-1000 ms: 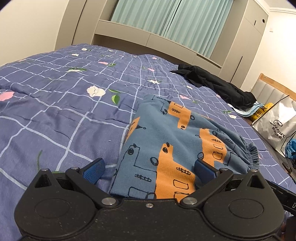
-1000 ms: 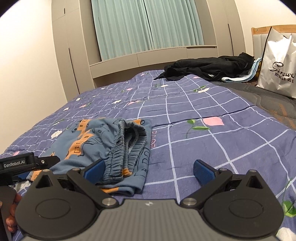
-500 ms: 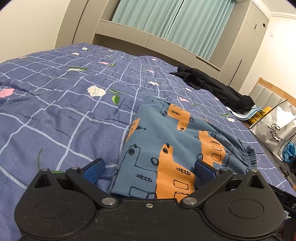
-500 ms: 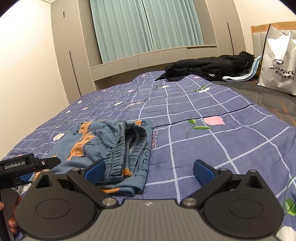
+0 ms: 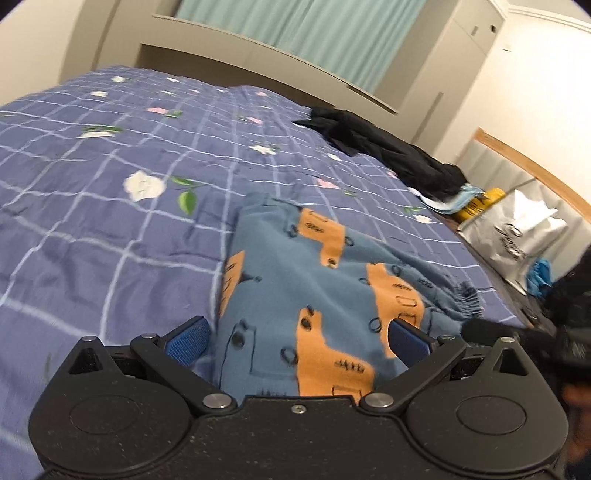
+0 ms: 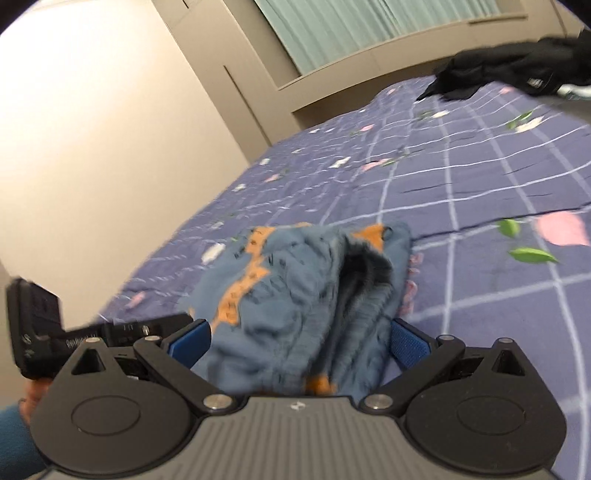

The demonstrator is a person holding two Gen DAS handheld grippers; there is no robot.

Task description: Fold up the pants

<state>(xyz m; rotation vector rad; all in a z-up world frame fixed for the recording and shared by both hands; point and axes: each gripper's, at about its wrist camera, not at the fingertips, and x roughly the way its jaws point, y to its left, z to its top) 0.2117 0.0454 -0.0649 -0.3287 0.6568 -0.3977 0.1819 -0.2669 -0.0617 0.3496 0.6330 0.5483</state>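
Folded blue pants (image 5: 314,280) with orange shapes lie on the purple checked bedspread (image 5: 110,206). In the left wrist view my left gripper (image 5: 295,338) stands open, its blue pads on either side of the pants' near edge. Through the right wrist camera, the pants (image 6: 306,295) show their gathered waistband end, and my right gripper (image 6: 299,338) is open with that end between its fingers. Nothing is clamped. The other gripper's black body (image 6: 44,332) shows at the left of the right wrist view, and a dark blur of the right one (image 5: 554,332) at the left view's right edge.
A black garment (image 5: 388,147) is heaped at the far side of the bed. A white shopping bag (image 5: 517,236) and light blue cloth sit beside the bed at the right. Beige cabinets and green curtains (image 5: 314,29) stand behind. A hand (image 6: 33,402) holds the left gripper.
The right gripper has swung left and tilted, so the waistband now sits between its fingers instead of beside them. The left gripper tilted slightly. Both now-frames are motion-blurred.
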